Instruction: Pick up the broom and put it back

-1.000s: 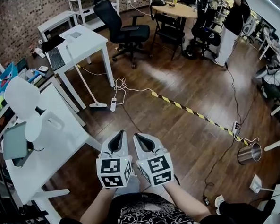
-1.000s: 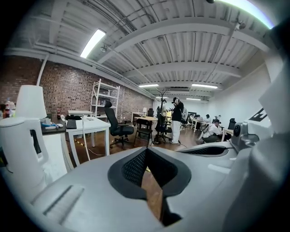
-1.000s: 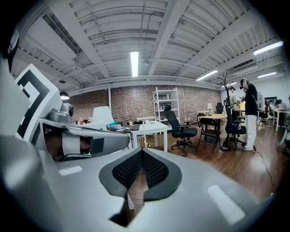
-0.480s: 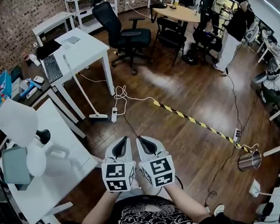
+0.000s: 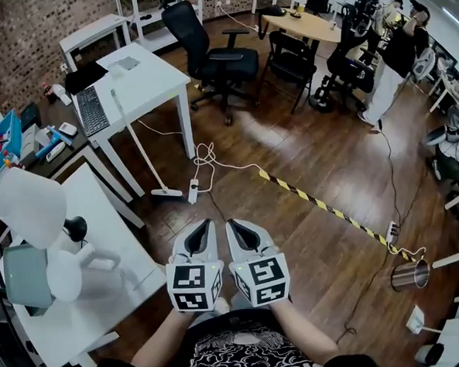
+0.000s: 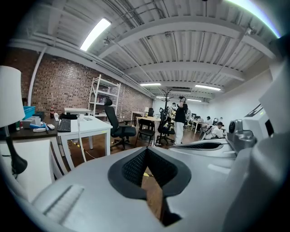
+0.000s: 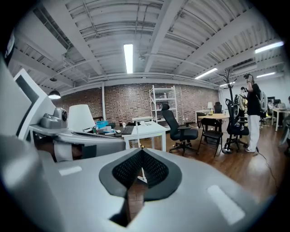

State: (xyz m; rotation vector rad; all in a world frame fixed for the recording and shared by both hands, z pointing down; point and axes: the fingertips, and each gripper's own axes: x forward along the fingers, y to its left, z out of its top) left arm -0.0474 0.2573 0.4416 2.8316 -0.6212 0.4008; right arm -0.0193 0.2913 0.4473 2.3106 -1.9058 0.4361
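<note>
Left claw (image 5: 203,225) and right claw (image 5: 236,225) clenched, empty — broom (image 5: 138,142) well apart, up-left, seemingly leaning on white desk (image 5: 149,71)

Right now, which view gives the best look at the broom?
Head view: the whole broom shows, with its handle leaning on the white desk and its head on the floor. The left gripper view catches only its thin handle, far left. The right gripper view mostly hides it behind the jaws.

I count two grippers, left gripper (image 5: 204,225) and right gripper (image 5: 234,225), one broom (image 5: 166,193), one keyboard (image 5: 92,110), one striped tape (image 5: 324,208), one metal cup (image 5: 409,274).
</note>
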